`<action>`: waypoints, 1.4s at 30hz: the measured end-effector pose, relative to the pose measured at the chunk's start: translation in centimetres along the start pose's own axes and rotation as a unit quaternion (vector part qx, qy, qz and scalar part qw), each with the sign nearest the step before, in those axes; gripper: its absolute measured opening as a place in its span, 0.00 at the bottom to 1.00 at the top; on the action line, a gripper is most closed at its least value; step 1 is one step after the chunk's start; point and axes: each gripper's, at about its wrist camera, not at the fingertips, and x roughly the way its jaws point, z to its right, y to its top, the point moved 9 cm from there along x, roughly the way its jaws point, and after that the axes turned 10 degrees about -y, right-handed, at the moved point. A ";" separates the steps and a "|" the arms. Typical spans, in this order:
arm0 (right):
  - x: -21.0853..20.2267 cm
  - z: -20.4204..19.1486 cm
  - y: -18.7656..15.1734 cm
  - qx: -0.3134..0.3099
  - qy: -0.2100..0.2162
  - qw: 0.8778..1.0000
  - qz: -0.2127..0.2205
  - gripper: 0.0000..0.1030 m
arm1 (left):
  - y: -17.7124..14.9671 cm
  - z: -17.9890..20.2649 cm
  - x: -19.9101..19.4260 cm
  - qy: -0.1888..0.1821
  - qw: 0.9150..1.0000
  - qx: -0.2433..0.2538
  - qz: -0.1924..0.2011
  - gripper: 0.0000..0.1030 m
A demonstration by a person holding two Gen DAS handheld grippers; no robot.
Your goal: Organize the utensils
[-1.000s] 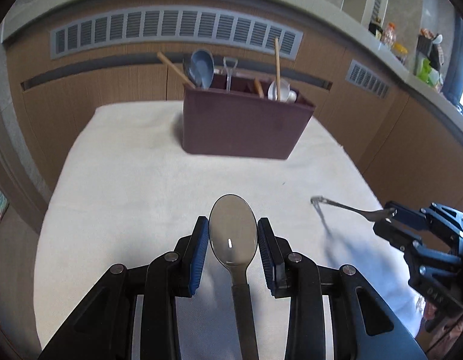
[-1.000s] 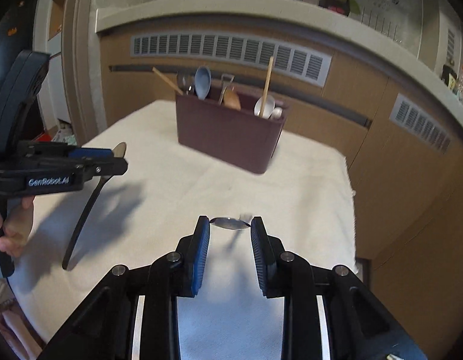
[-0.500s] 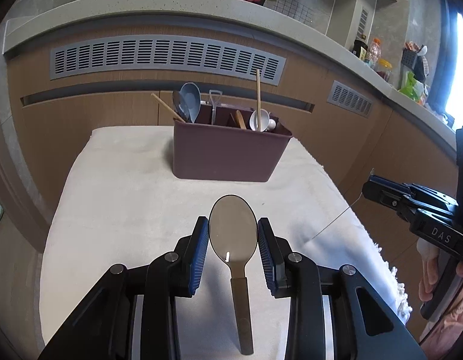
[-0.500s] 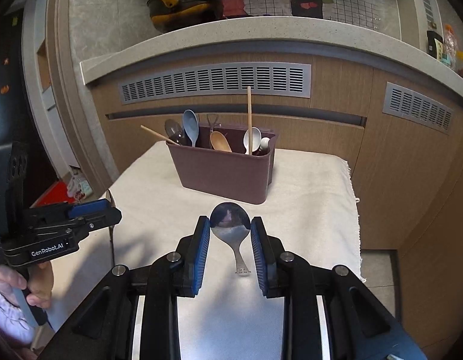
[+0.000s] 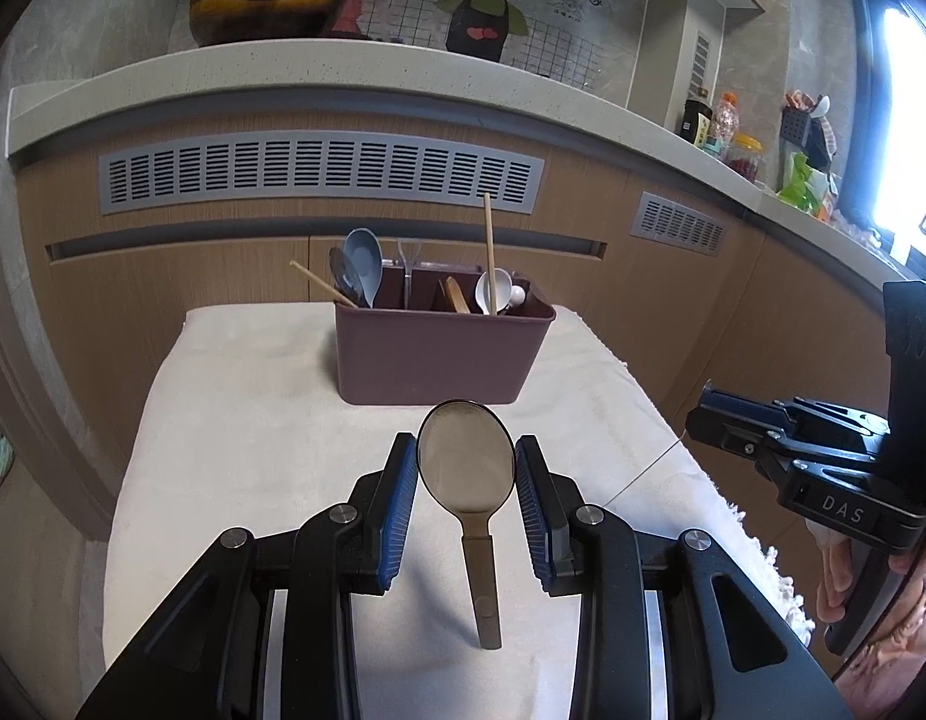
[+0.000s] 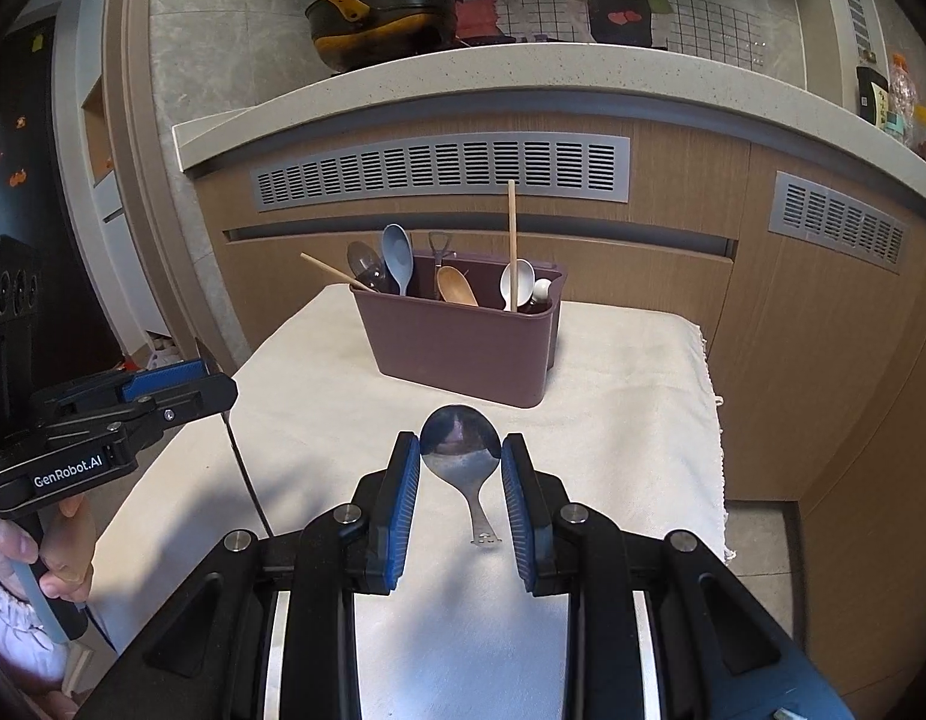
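The left gripper point(image 5: 466, 483) clamps its blue pads on the round bowl of a dull grey metal spoon with a dark flat handle point(image 5: 467, 468). The handle hangs down below the pads, so the spoon is up in the air, above the cream cloth-covered table point(image 5: 246, 420). The right gripper point(image 6: 461, 477) squeezes a shiny silver metal spoon with a short handle point(image 6: 461, 450) the same way, by the sides of its bowl.

Both grippers face the dark purple plastic utensil box point(image 5: 441, 354), which stands at the far end of the table. It looks like the spoons are held up high so they can go over its rim and drop in.

The box already holds a light blue spoon point(image 5: 363, 261), a tall wooden stick point(image 5: 488, 246) and a white spoon point(image 5: 493, 294).
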 end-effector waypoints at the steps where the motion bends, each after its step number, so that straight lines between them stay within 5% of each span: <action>1: -0.2 0.0 0.0 0.000 -0.001 1.000 0.001 0.24 | 0.1 0.2 -0.2 0.001 1.000 0.002 0.001 0.33; 17: -6.7 -0.7 4.7 -0.026 -0.014 0.997 0.078 0.24 | 4.7 3.7 -6.1 0.011 0.997 0.047 0.054 0.33; 25: -11.2 -0.7 15.5 -0.036 -0.026 0.984 0.175 0.24 | 14.6 6.3 -9.6 0.014 0.986 0.097 0.133 0.33; 31: -9.3 -0.3 20.9 -0.020 -0.024 0.979 0.202 0.17 | 21.7 6.2 -10.1 0.019 0.971 0.112 0.208 0.33; 35: -5.5 0.2 21.6 -0.009 -0.015 0.981 0.191 0.12 | 23.6 4.5 -7.4 0.025 0.967 0.121 0.224 0.33; 42: 3.8 0.3 16.0 -0.057 0.016 0.995 0.075 0.12 | 21.7 -0.6 -0.2 0.009 0.984 0.078 0.160 0.33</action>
